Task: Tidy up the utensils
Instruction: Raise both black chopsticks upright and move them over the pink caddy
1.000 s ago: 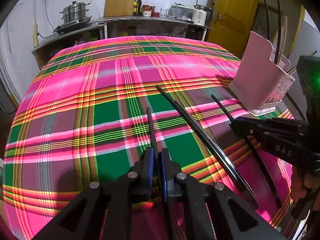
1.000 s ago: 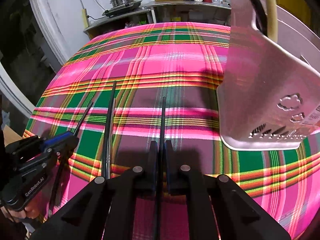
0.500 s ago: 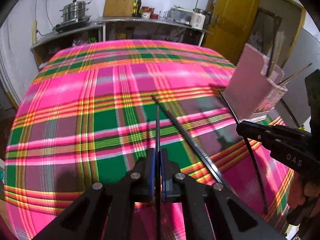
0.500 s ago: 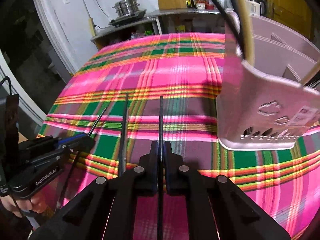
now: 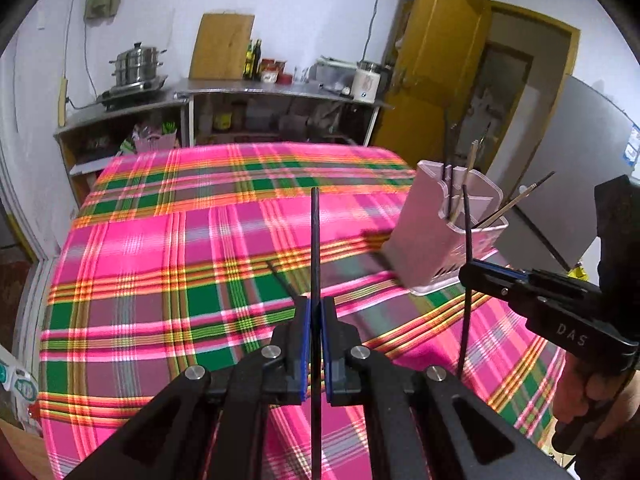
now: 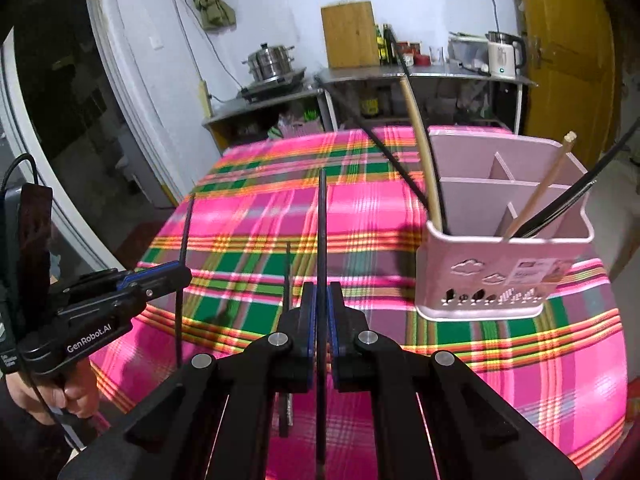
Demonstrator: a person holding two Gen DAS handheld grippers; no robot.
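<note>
Change: a second ago both chopsticks lay low over the cloth; both tongs have lifted them clear, and the holder now sits lower and further off in both views
Left gripper (image 5: 315, 312): clenched on a black chopstick (image 5: 315, 240), which points straight ahead through the blue pads
Right gripper (image 6: 321, 300): clenched on another black chopstick (image 6: 322, 224), held the same way
Left behind: one more dark chopstick (image 6: 288, 272) lies on the plaid tablecloth (image 5: 160, 260), between the two tongs
Holder: the pink utensil holder (image 6: 504, 276) stands upright on the cloth, ahead and to the right of both tongs, well apart from the tips; it already has several chopsticks leaning in its compartments
Step in hand: carrying two sticks up from the table towards the holder, by my reading
Next move calls for: tipping each stick steeper, lining its end over an open compartment, clearing the sticks that lean out, then letting go one at a time
</note>
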